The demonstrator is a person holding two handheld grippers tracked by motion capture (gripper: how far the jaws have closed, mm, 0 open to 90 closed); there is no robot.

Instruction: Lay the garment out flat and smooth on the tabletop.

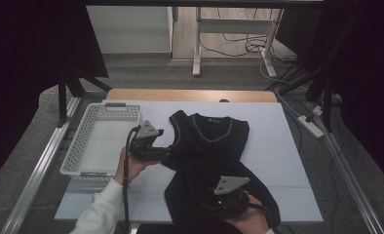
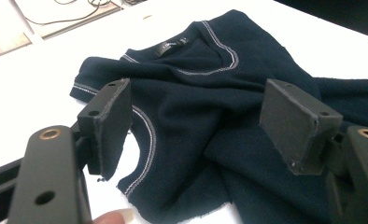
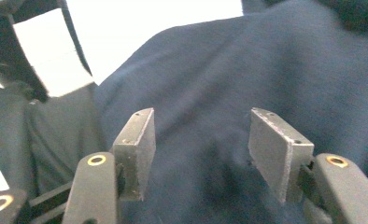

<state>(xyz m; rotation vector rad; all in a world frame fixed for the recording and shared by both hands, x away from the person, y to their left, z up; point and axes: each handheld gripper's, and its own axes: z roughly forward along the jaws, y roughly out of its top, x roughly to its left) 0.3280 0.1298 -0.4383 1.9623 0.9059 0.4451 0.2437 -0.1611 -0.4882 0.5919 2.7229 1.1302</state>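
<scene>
Dim, dark-edged high view; right gripper view seems slightly blurred.

High view looks forward, down over desk (image 1: 278,146); both gripper views ride close behind jaws; all share navy sweater (image 1: 207,146).

White basket (image 1: 100,141) blocks the table's left; bare tabletop (image 1: 278,146) lies open right.

- Left gripper (image 1: 166,152) is lying level at the left edge of the dark garment (image 1: 214,161), jaws standing apart with nothing pinched between them.
- Right gripper (image 1: 210,207) is hovering over the garment's near end, jaws parted and gripping no cloth.
</scene>
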